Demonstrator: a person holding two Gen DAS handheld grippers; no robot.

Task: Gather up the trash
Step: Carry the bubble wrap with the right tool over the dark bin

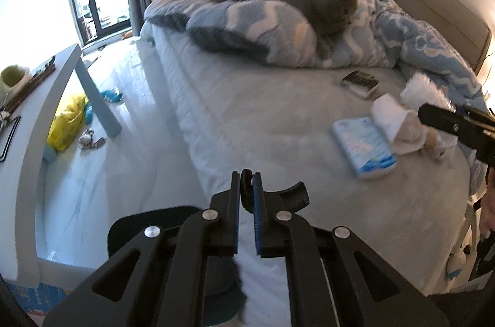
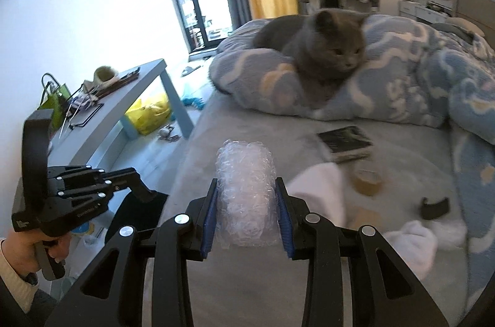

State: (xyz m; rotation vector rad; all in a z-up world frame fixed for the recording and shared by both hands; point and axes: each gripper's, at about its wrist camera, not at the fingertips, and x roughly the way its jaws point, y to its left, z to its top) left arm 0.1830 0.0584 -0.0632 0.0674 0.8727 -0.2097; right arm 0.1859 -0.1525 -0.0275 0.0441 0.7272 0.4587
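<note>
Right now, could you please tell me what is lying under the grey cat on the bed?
The grey cat rests on a bunched blue-and-white patterned duvet, itself lying on the pale bed sheet. Its body covers its paws and the duvet beneath, so anything there stays hidden.

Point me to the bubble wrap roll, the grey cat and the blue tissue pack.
Clear bubble wrap roll [image 2: 246,191]: right wrist view, middle of the roll.
Grey cat [image 2: 328,54]: right wrist view, its chest.
Blue-and-white tissue pack [image 1: 363,146]: left wrist view, top face.
</note>
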